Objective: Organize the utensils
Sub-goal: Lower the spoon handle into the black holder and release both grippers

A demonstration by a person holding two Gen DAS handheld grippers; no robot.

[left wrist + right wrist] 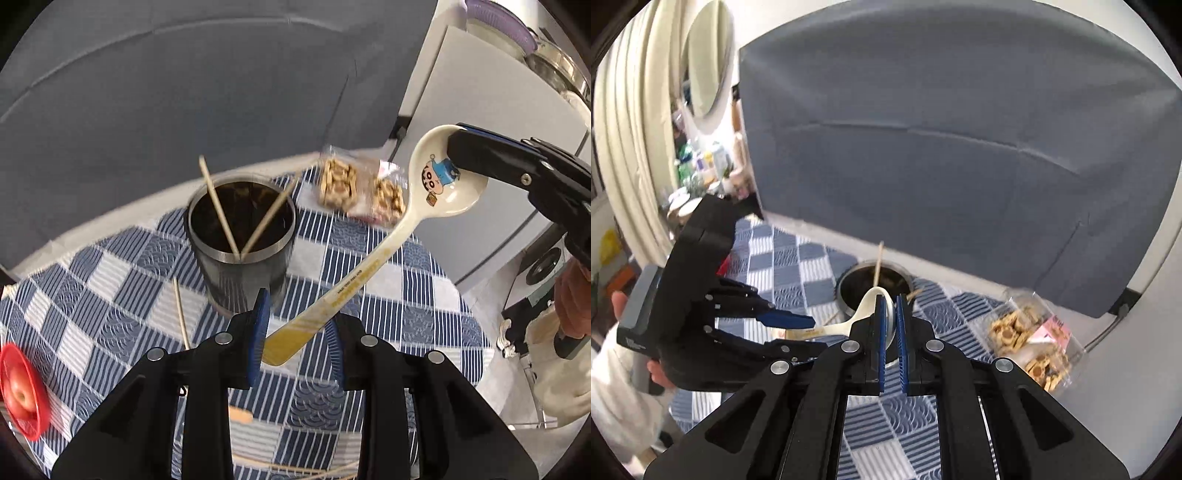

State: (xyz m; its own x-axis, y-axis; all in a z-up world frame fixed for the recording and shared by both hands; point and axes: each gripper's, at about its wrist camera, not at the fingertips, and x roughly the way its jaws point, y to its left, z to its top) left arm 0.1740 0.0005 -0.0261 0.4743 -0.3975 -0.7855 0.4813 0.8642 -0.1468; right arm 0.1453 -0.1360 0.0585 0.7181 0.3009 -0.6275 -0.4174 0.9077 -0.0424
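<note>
spoon [384,254] hangs between both claws: right claw [891,314] pinches its bowl, left claw [299,332] grips its handle; next, tip it into the cup [240,236].

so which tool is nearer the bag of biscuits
Right. The right tool, shut on the spoon bowl, hangs beside the bag of biscuits; the left tool, around the spoon's handle end, is farther back.

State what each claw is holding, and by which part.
Both hold the cream spoon: right claw clamped on the bowl's rim, left claw gripping the handle's yellow end.
</note>
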